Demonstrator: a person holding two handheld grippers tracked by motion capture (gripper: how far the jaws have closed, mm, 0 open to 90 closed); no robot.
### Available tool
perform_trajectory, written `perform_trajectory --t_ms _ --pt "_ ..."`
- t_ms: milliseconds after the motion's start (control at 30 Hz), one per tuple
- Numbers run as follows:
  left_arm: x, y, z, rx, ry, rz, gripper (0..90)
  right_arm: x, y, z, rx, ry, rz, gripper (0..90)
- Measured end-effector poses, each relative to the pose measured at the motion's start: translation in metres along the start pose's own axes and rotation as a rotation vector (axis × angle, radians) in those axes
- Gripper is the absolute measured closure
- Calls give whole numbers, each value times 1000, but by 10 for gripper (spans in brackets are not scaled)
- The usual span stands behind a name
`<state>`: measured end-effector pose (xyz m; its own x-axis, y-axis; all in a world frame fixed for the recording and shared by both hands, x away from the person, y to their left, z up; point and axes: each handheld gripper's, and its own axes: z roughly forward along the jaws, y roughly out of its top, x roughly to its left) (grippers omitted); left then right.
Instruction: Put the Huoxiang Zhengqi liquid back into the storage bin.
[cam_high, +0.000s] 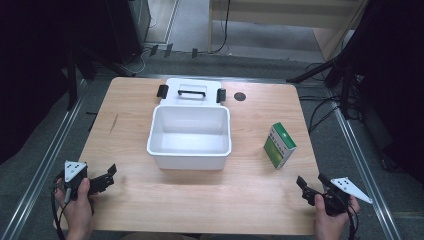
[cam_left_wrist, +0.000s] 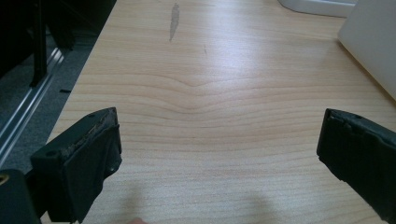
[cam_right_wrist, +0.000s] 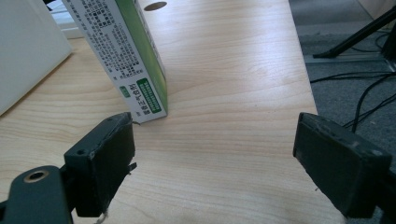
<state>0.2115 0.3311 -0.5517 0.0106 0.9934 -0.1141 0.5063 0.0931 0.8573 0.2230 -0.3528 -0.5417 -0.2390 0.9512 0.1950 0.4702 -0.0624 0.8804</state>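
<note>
We see a pale wood-grain tabletop (cam_high: 135, 195) with a smooth, slightly glossy surface and a small round dark hole (cam_high: 240, 96) near its far edge. At its middle stands a white plastic storage box (cam_high: 189, 136), rectangular with rounded corners and open on top; its lid (cam_high: 191, 92), with a black handle and two black latches, lies just behind it. To the right of the box, well apart from it, a green-and-white cardboard carton (cam_high: 279, 145) stands upright, its white face covered in fine print.

Our left hand (cam_high: 77, 207) holds the left gripper (cam_high: 110, 173) at the near left corner, low over the wood, its flat black jaws spread wide with nothing between them. Our right hand (cam_high: 331, 220) holds the right gripper (cam_high: 310, 182) at the near right corner, jaws likewise wide apart and empty, angled toward the carton, which stands near its left jaw.
</note>
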Motion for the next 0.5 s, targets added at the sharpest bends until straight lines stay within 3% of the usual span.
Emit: perform_trajectory --t_ms 500 --pt "2 0 -1 -1 -12 -14 6 6 0 2 23 -14 -47 130"
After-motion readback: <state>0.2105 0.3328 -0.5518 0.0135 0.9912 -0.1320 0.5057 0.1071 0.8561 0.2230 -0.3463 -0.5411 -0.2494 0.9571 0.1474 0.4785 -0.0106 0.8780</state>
